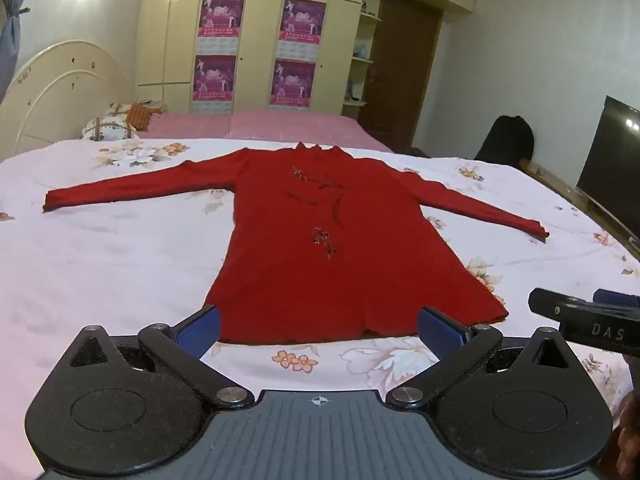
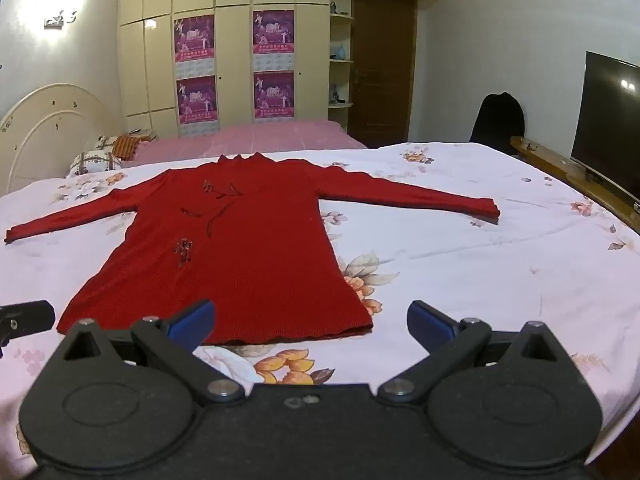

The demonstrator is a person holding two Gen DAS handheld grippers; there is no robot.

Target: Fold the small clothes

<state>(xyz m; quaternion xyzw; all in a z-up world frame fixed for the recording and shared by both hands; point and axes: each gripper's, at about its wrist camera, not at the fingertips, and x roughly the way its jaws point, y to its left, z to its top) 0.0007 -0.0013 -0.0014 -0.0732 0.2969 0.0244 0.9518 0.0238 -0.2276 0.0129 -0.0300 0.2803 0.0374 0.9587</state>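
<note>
Pink floral bedsheet covers the wide bed that fills most of both views, and a second bed with a plain pink cover lies behind it, against a tall cream wardrobe carrying four purple posters. A curved cream headboard stands at the left, with patterned pillows beside it. On the right, a dark television screen sits on a wooden ledge, and a black chair back shows beyond the bed's far corner, near a brown door.

Spread flat on the floral sheet, front side up, is a red long-sleeved sweater (its collar points away from the cameras, its hem lies nearest to them). Both sleeves stretch straight out to either side, and dark embroidery runs down the chest. It is not yet folded.

Nearest the cameras, the left gripper hovers just before the hem, its blue-padded fingers spread wide with nothing pinched between them; from this view the hem's middle appears between the fingers, though I cannot tell whether they touch the cloth. To its right, the right gripper likewise has its jaws fully apart and empty, aimed at the hem's right corner, with bare sheet under its right finger. Each gripper shows at the edge of the other's view.
</note>
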